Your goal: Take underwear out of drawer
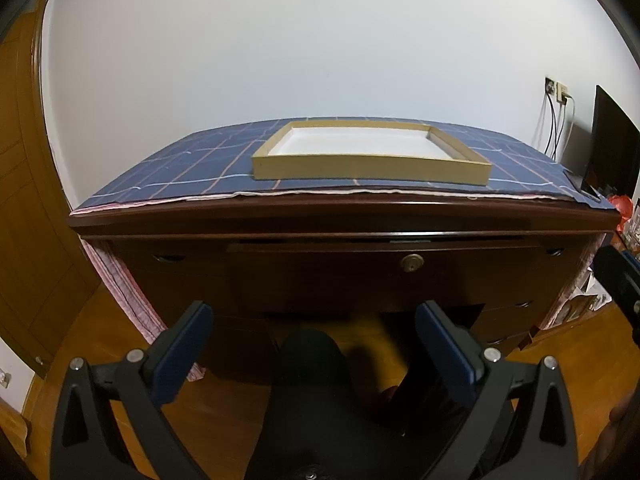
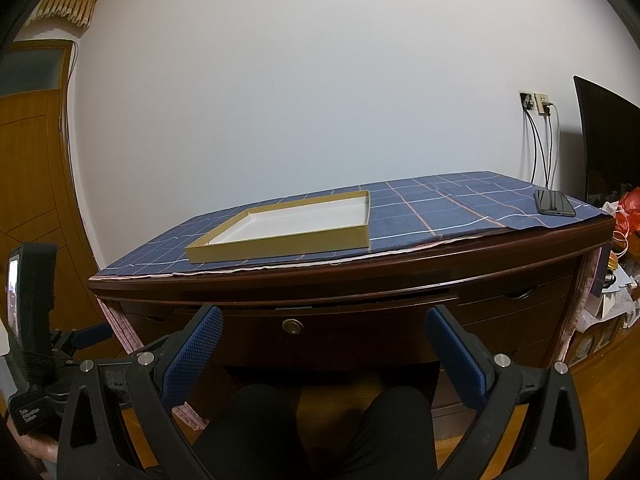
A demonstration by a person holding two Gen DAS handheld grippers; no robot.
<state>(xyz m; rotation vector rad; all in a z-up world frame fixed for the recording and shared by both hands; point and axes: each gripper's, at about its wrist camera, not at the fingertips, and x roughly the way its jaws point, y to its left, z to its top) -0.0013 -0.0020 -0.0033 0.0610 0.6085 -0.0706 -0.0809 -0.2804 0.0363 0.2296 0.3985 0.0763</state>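
Dim indoor light, deep shadow beneath desk (image 1: 320, 216), fisheye-curved edges, black corners

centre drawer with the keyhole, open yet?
No, the centre drawer sits closed in the desk front, and both the left gripper and the right gripper hang open short of it.

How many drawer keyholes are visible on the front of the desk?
1. The round brass keyhole sits in the middle drawer, below the desk top edge. Others may be hidden by the grippers.

A shallow cardboard tray (image 2: 280, 240) sits on checked cloth (image 2: 440, 208); probably 1 phone (image 2: 554, 202) near its corner.
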